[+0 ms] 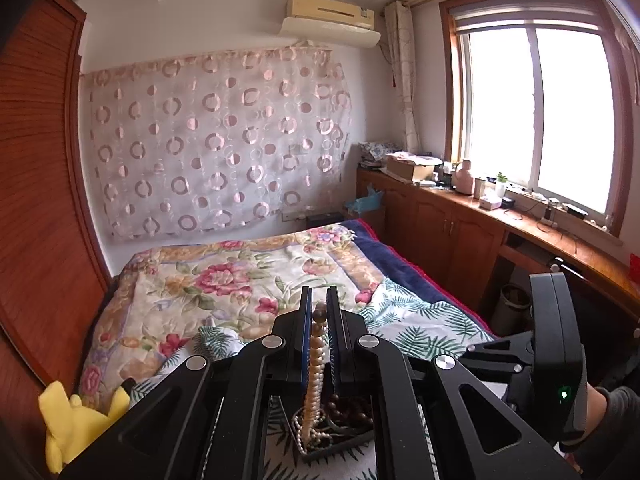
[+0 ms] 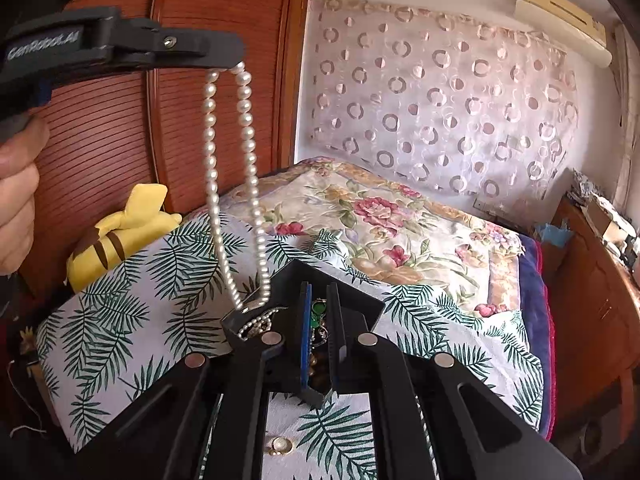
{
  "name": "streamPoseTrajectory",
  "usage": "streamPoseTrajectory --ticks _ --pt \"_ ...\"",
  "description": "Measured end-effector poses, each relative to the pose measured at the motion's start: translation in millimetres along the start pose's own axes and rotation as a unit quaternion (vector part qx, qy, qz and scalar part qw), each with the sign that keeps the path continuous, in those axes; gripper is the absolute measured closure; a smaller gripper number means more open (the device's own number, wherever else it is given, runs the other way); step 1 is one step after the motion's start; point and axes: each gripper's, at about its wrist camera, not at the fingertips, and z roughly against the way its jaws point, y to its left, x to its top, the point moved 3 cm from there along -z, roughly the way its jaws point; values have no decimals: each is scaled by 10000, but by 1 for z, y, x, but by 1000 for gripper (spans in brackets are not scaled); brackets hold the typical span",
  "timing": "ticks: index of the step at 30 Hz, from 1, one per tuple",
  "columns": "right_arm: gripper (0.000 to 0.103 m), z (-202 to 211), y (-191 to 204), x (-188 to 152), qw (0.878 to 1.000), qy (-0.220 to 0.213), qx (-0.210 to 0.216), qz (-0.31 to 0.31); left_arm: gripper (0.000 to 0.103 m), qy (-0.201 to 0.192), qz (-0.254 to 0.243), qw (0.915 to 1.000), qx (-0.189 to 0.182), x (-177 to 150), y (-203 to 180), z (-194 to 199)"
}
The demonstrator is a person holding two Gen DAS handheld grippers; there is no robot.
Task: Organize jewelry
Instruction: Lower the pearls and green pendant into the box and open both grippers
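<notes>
My left gripper (image 1: 319, 312) is shut on a white pearl necklace (image 1: 314, 380) and holds it high. The strand hangs as a long loop (image 2: 236, 184) from the left gripper's fingertips (image 2: 224, 54) down into a black jewelry tray (image 2: 352, 296) on the leaf-print cloth. The tray (image 1: 340, 446) holds dark wooden beads (image 1: 352, 408), a green-stone piece (image 2: 318, 312) and other tangled chains. My right gripper (image 2: 320, 300) hovers just above the tray with its jaws narrowly apart; nothing is clearly gripped between them. It also shows at the right of the left wrist view (image 1: 556, 356).
A leaf-print cloth (image 2: 132, 300) lies over a floral bedspread (image 2: 400, 224). A yellow plush toy (image 2: 124, 232) lies at the bed's left by the wooden wardrobe (image 2: 120, 140). A small gold ring or brooch (image 2: 280, 446) lies on the cloth near the tray. Cluttered wooden cabinets (image 1: 460, 216) run along the window.
</notes>
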Motion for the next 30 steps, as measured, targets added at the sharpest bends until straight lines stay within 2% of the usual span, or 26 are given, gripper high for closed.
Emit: streamPoseTrajectory --ticks 7,17,25,27,29,30 --pt "95 -17 -8 -1 9998 17 33 -183 97 216 43 9997 50 -2 4 -32" --pt "94 -57 -16 -24 9973 297 258 -620 97 949 406 9947 10 -65 26 -91" --pt "93 -81 -12 -44 9943 554 436 -805 96 1261 550 9905 -22 -103 34 -107" --pt "92 -79 -11 -44 9941 522 478 -822 92 1271 605 9900 -37 -109 37 -105" --pt "77 -75 -12 -44 9943 465 468 -841 69 1248 598 9904 2 -113 38 -101" --pt "72 -71 -13 -44 9941 413 485 -877 62 1226 591 9907 24 -115 38 -98"
